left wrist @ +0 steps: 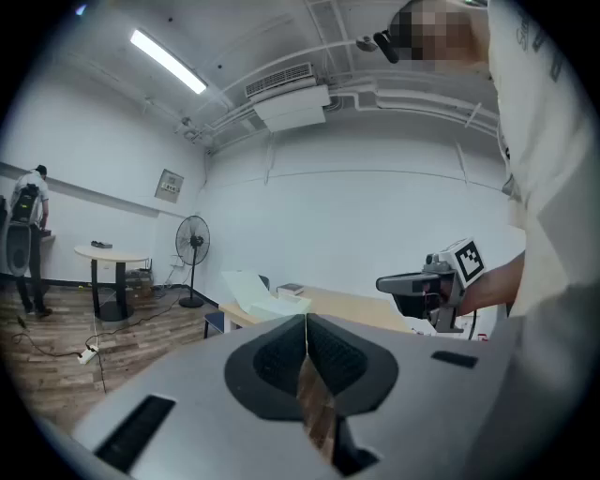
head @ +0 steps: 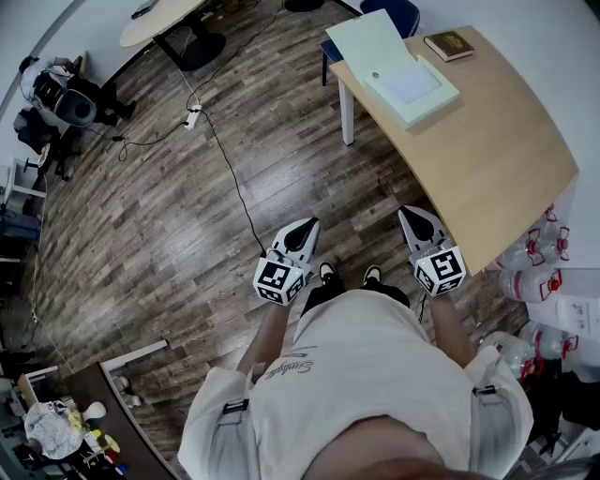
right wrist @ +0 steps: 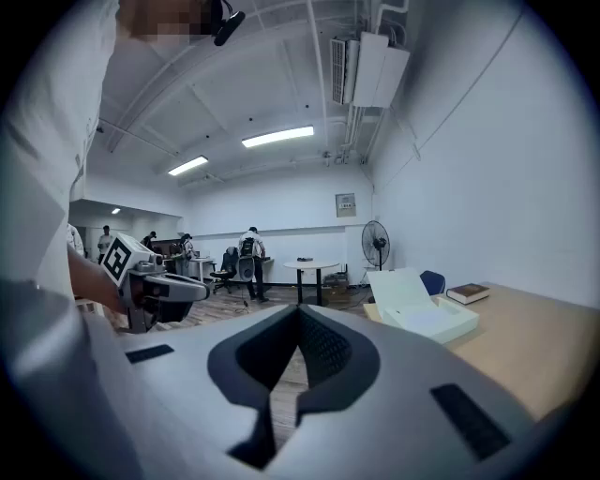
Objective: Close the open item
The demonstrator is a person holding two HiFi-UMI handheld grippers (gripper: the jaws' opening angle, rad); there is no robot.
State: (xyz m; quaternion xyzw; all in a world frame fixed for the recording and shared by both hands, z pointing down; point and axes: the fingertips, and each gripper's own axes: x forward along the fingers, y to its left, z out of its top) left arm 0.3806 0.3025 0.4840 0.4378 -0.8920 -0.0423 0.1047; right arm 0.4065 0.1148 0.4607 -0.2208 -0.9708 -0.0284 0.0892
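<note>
An open pale green box (head: pixel 401 75) lies at the far end of the wooden table (head: pixel 487 159), its lid (head: pixel 367 39) standing back. The same box shows in the right gripper view (right wrist: pixel 424 317) and, small, in the left gripper view (left wrist: pixel 260 298). My left gripper (head: pixel 305 229) is held at waist height over the floor, shut and empty, its jaws meeting (left wrist: pixel 306 330). My right gripper (head: pixel 415 219) hovers near the table's front edge, also shut with nothing in it (right wrist: pixel 299 323). Both are well short of the box.
A brown book (head: pixel 448 43) lies beside the box at the table's far corner. A blue chair (head: pixel 394 11) stands behind the table. A cable and power strip (head: pixel 193 117) run across the wood floor. Water bottles (head: pixel 536 272) stand at the right. A round table (head: pixel 161 19) stands far left.
</note>
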